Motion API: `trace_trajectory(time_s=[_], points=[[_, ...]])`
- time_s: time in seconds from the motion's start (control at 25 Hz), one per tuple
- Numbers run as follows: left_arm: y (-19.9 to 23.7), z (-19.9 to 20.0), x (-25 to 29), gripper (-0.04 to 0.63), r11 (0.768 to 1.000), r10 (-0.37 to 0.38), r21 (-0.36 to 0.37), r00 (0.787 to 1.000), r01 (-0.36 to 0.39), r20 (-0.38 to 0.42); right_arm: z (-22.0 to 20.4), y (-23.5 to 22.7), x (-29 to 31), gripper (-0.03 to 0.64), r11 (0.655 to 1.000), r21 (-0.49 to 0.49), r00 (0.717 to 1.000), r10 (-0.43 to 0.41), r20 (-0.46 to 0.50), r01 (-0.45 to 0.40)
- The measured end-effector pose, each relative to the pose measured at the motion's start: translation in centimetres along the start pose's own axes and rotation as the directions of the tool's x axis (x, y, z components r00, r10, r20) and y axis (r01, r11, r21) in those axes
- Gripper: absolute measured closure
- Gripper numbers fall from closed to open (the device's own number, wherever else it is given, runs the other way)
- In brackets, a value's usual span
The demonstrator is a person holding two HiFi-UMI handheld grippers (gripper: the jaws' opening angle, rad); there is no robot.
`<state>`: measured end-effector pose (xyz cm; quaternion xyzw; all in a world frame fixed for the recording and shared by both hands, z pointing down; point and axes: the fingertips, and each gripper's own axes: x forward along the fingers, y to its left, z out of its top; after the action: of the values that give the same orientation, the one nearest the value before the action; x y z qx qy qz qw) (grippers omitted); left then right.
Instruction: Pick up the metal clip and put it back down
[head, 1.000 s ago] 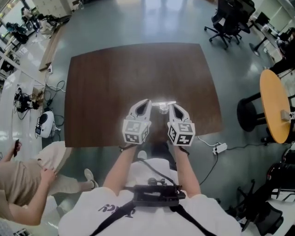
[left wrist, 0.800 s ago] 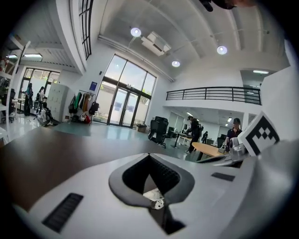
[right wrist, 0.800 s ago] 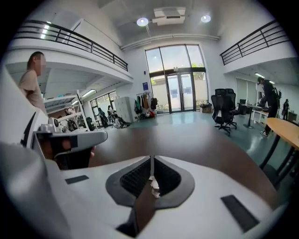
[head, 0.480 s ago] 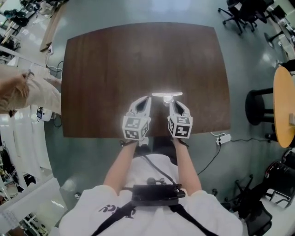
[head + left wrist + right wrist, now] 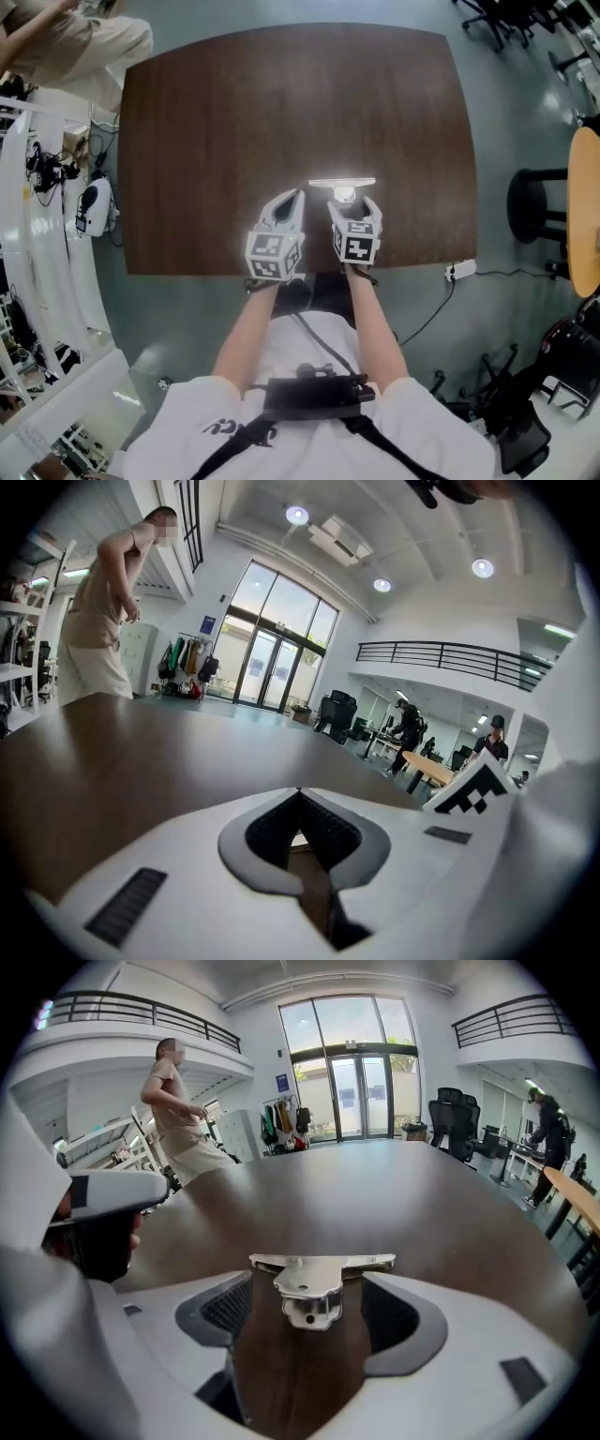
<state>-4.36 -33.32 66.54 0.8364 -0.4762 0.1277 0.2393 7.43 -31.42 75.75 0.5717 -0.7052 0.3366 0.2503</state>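
The metal clip (image 5: pixel 342 185), a shiny bar with a small tab, lies on the brown table (image 5: pixel 281 103) near its front edge. My right gripper (image 5: pixel 353 204) is open; its jaws have just been opening. In the right gripper view the clip (image 5: pixel 309 1279) sits between the spread fingers of the right gripper (image 5: pixel 314 1309), and neither pad presses on it. My left gripper (image 5: pixel 291 199) rests just left of the clip, apart from it. In the left gripper view the left gripper (image 5: pixel 300 794) has its fingertips together with nothing in them.
A person (image 5: pixel 66 42) stands beyond the table's far left corner. A black stool (image 5: pixel 539 202) and a round yellow table (image 5: pixel 586 206) stand to the right. Office chairs (image 5: pixel 506 19) are at the far right, and a power strip (image 5: pixel 459 270) lies on the floor.
Both grippers have come down toward the table. My right jaws, shut on the clip before, now stand apart around it. The person has walked from the near left to the far left.
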Motion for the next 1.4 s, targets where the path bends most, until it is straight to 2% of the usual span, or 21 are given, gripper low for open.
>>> trace_trajectory(time_s=[0.4, 0.44, 0.56, 0.76, 0.92, 1.12, 1.24, 1.4], points=[[-0.2, -1.4, 0.2, 0.583, 1.000, 0.004, -0.004, 0.999, -0.004, -0.033, -0.9, -1.3, 4.7, 0.277, 0.996, 0.034, 0.994, -0.078, -0.070, 0.081], [-0.3, -1.4, 0.1, 0.584, 1.000, 0.004, -0.005, 0.999, -0.004, -0.033, -0.9, -1.5, 4.7, 0.309, 0.996, 0.021, 0.994, -0.087, -0.070, 0.089], [-0.3, -1.2, -0.3, 0.583, 1.000, 0.004, -0.009, 1.000, -0.004, -0.028, -1.1, -1.8, 4.4, 0.313, 0.996, -0.010, 0.993, -0.092, -0.067, 0.092], [0.5, 0.3, -1.5, 0.584, 1.000, 0.006, -0.009, 1.000, -0.006, 0.010, -0.6, -1.1, 2.6, 0.314, 0.996, 0.004, 0.996, -0.089, -0.030, 0.089], [0.5, 1.8, -2.7, 0.584, 1.000, -0.001, -0.009, 0.999, 0.002, 0.050, 0.8, 0.0, -0.2, 0.314, 0.996, -0.002, 0.995, -0.089, 0.039, 0.089], [0.8, 4.0, -4.3, 0.584, 1.000, -0.003, -0.005, 0.995, 0.004, 0.097, 5.7, 2.0, -4.7, 0.314, 0.997, 0.014, 0.978, -0.072, 0.198, 0.071], [1.0, 6.7, -5.9, 0.584, 1.000, -0.005, 0.005, 0.988, 0.004, 0.154, 10.0, 3.3, -8.1, 0.314, 0.997, -0.001, 0.948, -0.069, 0.312, 0.073], [0.1, 11.3, -8.4, 0.584, 0.999, -0.015, 0.054, 0.969, 0.002, 0.248, 14.9, 4.6, -13.5, 0.314, 0.997, -0.011, 0.891, -0.061, 0.449, 0.074]])
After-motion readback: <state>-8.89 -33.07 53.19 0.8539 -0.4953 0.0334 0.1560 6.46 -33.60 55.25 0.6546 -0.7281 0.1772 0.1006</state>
